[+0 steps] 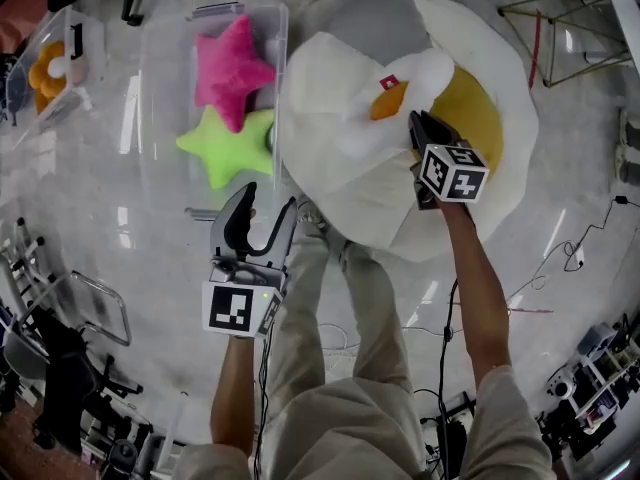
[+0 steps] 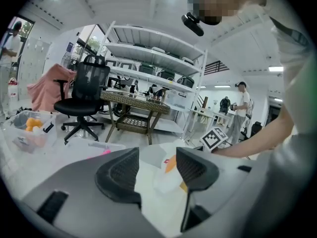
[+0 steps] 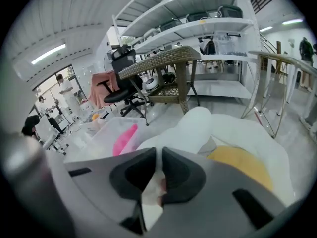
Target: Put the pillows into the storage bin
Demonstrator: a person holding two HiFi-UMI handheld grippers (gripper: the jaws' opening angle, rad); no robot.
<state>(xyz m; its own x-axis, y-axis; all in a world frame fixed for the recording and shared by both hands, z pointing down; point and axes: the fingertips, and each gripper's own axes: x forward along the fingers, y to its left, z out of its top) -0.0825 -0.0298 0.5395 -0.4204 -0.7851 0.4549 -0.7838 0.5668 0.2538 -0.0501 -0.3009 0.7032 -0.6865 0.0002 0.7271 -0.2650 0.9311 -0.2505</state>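
**Right gripper pinching a large fried-egg pillow beside a bin that holds two star pillows**

Seen from the head view, a person stands over a pale glossy floor with a gripper in each hand.

The right gripper (image 1: 418,126), at centre right of the frame, has its two fingers closed almost fully together on a fold of white fabric. In the right gripper view the fold is squeezed in the thin gap between the jaws (image 3: 158,170). The fabric belongs to the fried-egg pillow (image 1: 340,158), a big white cushion with a yellow yolk (image 1: 470,108), filling the upper centre and right of the frame. A small orange patch and a red tag show on the white just left of the gripper.

The left gripper (image 1: 262,218), at lower centre left, has its fingers spread apart. The left gripper view shows nothing between the jaws (image 2: 158,170) and nothing touching them; the egg pillow lies beyond.

Three pillows are in sight. The egg pillow is outside the storage bin (image 1: 165,118), its left edge at the bin's right side. The pink star pillow (image 1: 232,68) and green star pillow (image 1: 228,146) lie inside this clear bin, upper left of centre, the pink one above the green and overlapping it.

A second, smaller clear bin (image 1: 30,68) sits at the far upper left with something orange inside.
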